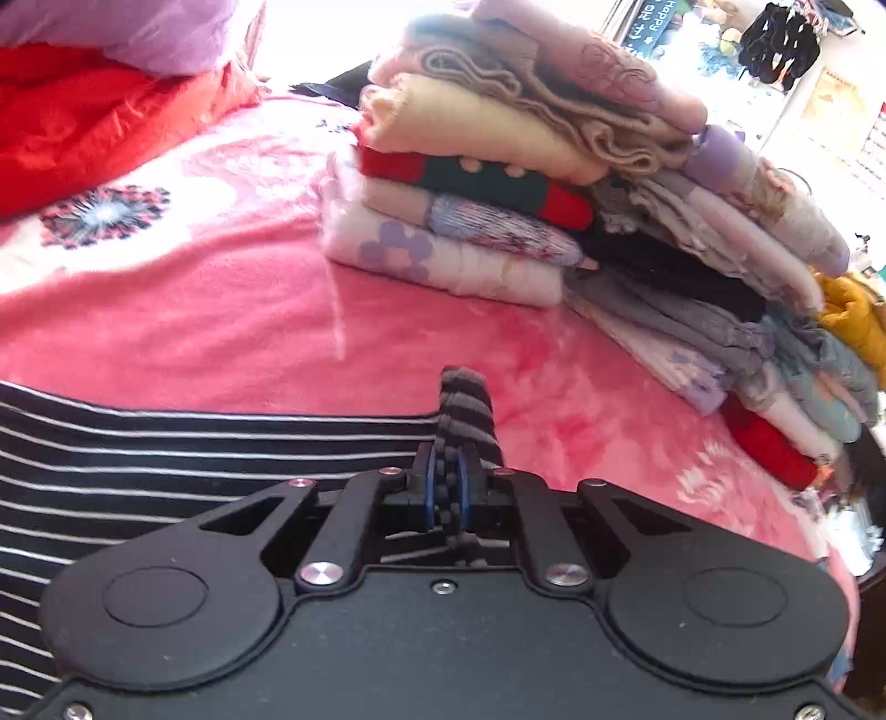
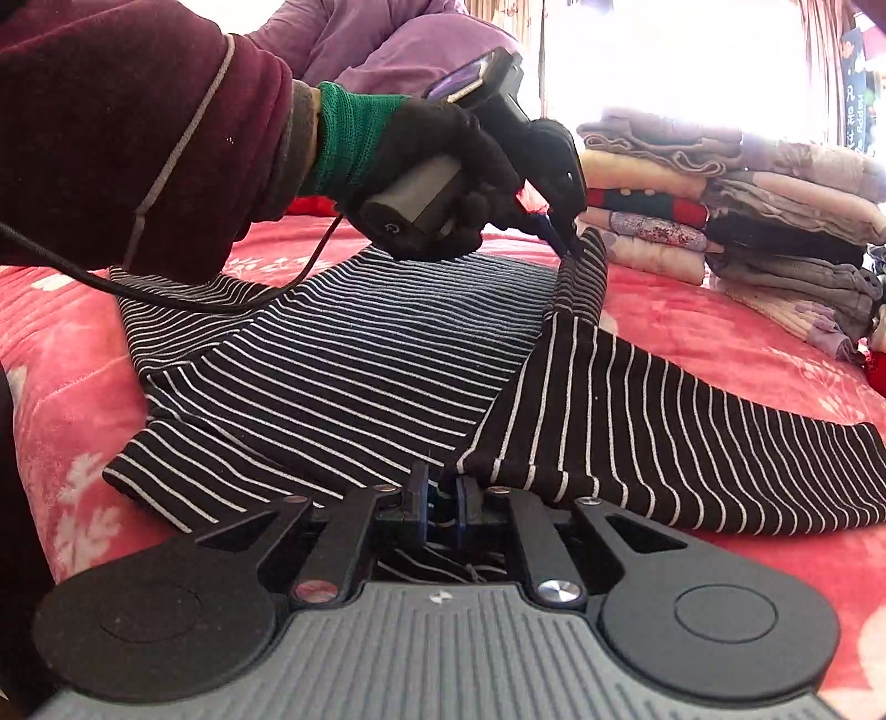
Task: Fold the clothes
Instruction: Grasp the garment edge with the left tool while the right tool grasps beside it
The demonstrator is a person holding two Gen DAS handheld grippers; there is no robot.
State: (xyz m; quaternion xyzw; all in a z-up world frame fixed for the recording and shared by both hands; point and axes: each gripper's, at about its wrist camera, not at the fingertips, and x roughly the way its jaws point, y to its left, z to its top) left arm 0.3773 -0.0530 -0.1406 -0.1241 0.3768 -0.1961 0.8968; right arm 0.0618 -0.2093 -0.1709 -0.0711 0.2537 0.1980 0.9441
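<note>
A black garment with thin white stripes (image 2: 360, 376) lies spread on a pink blanket (image 2: 720, 343), its right part folded over so the stripes run upright. My left gripper (image 2: 565, 249), held by a black-gloved hand (image 2: 432, 155), is shut on a raised fold of the garment at its far edge. In the left wrist view that pinched strip of striped garment (image 1: 465, 410) sticks up between the shut left gripper (image 1: 447, 482). My right gripper (image 2: 443, 493) sits at the garment's near edge, jaws a little apart, cloth lying at and under the tips without being pressed.
Two leaning stacks of folded clothes (image 1: 498, 183) stand on the blanket (image 1: 221, 332) beyond the garment, also in the right wrist view as folded stacks (image 2: 720, 221). Red bedding (image 1: 83, 127) and purple cloth (image 1: 138, 27) lie far left. A maroon sleeve (image 2: 138, 111) and a cable cross the left.
</note>
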